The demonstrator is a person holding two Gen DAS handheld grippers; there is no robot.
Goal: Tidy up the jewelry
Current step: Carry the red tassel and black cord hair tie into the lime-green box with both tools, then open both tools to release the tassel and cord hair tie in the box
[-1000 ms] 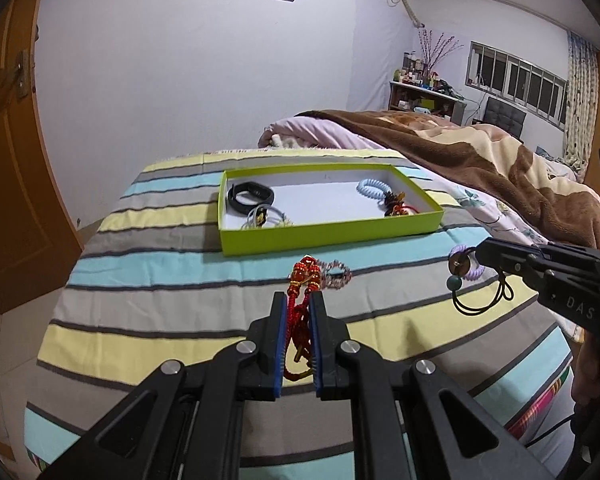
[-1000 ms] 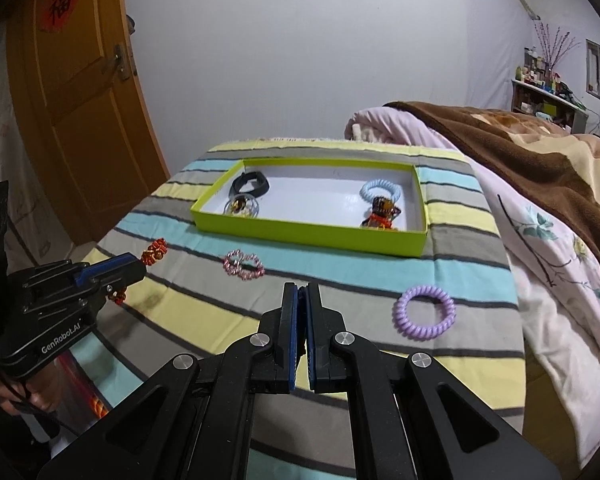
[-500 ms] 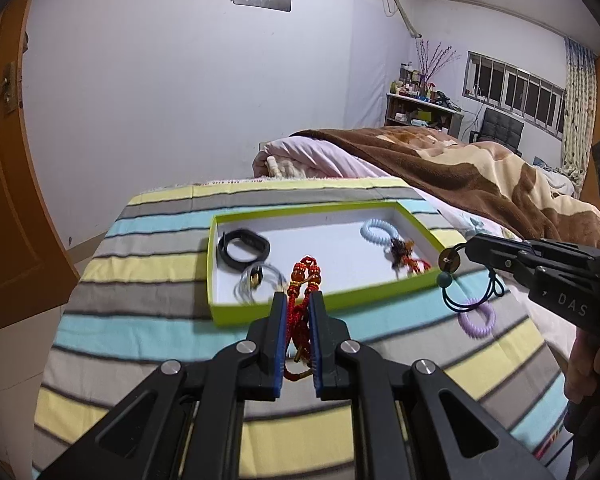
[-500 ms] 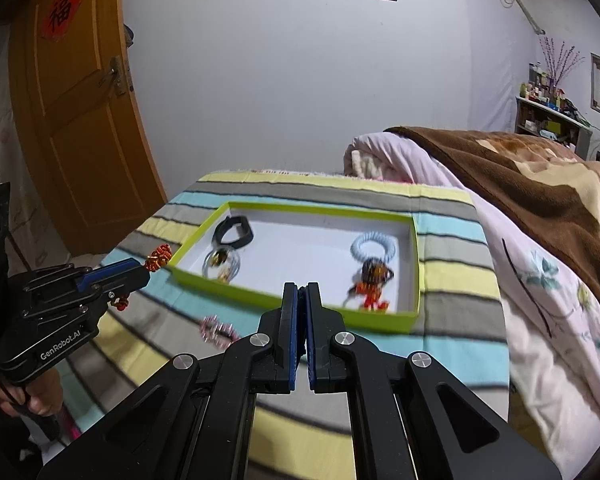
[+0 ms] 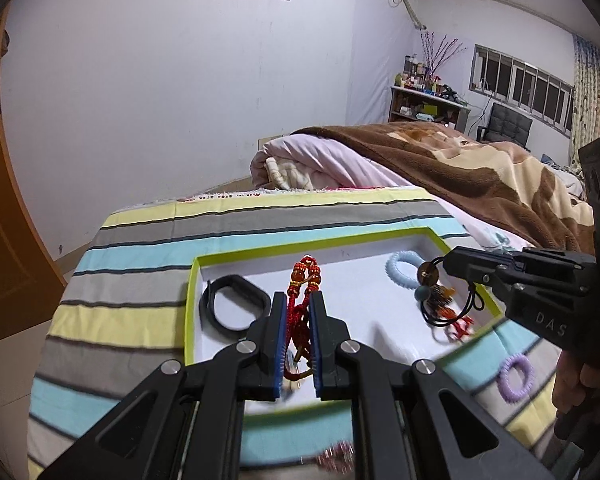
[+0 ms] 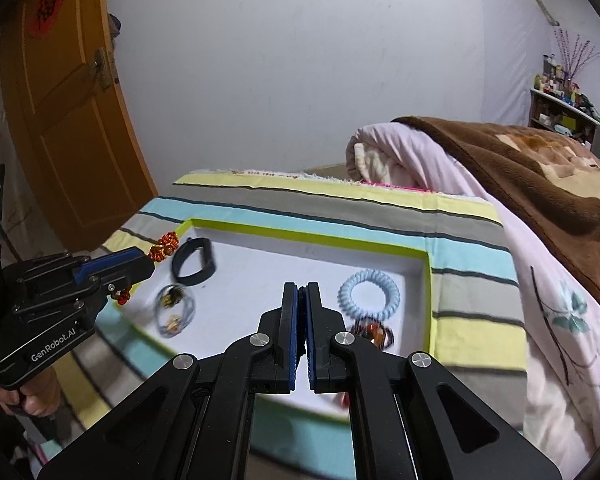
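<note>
My left gripper [image 5: 299, 308] is shut on a red beaded cord bracelet [image 5: 305, 276] and holds it over the left half of the lime-green tray [image 5: 191, 300]. From the right wrist view the left gripper [image 6: 150, 266] shows red beads [image 6: 165, 245] at its tip. My right gripper [image 6: 302, 294] is shut. The left wrist view shows the right gripper [image 5: 446, 266] pinching a black cord with a coin charm [image 5: 427, 276], which hangs over the tray's right end. In the tray [image 6: 300, 236] lie a black band [image 6: 192, 262], a clear bracelet [image 6: 174, 310], a light blue coil tie [image 6: 368, 294] and an amber-red piece [image 6: 374, 332].
The tray sits on a striped bedspread [image 5: 140, 248]. A purple coil tie [image 5: 516, 376] lies on it right of the tray, and a pink bead bracelet [image 5: 336, 460] lies blurred near the bottom edge. A brown blanket [image 5: 480, 176] is heaped to the right. A person's hand [image 6: 36, 394] grips the left tool.
Both grippers have travelled forward from over the bedspread to over the tray, each carrying its piece. The purple tie and the pink bracelet have dropped behind.
</note>
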